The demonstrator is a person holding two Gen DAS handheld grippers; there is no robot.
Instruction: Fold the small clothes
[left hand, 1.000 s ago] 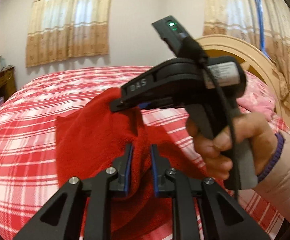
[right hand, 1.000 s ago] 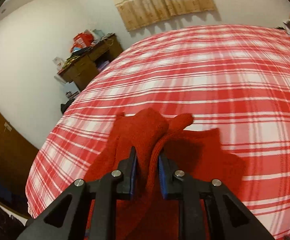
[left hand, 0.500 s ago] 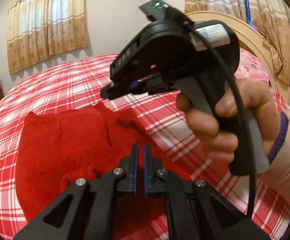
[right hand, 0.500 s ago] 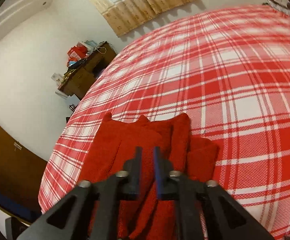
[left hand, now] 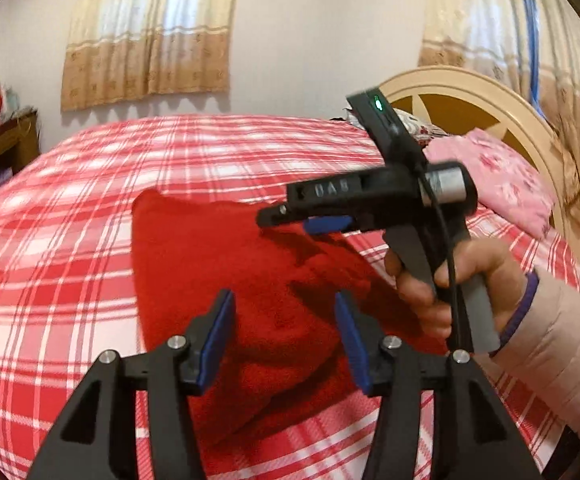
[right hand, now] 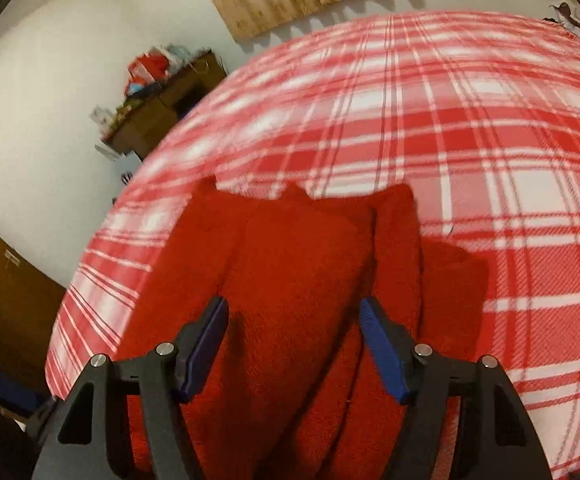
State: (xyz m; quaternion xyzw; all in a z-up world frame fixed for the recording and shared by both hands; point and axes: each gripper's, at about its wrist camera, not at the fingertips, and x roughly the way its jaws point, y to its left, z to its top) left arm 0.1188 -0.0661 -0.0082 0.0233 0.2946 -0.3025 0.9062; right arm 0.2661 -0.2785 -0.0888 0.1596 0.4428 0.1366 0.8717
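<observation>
My left gripper (left hand: 286,336) tilts down over the near part of the bed, its jaws just opened, apart and empty; my right gripper (right hand: 293,344) angles down more steeply, jaws likewise just spread wide with nothing pinched; my right hand (left hand: 449,284) wraps its grey handle, a pale sleeve (left hand: 557,344) behind. The red garment (left hand: 226,280), thick and fuzzy, lies folded in soft ridges on the red-and-white plaid bedspread (left hand: 50,280), under both grippers.
</observation>
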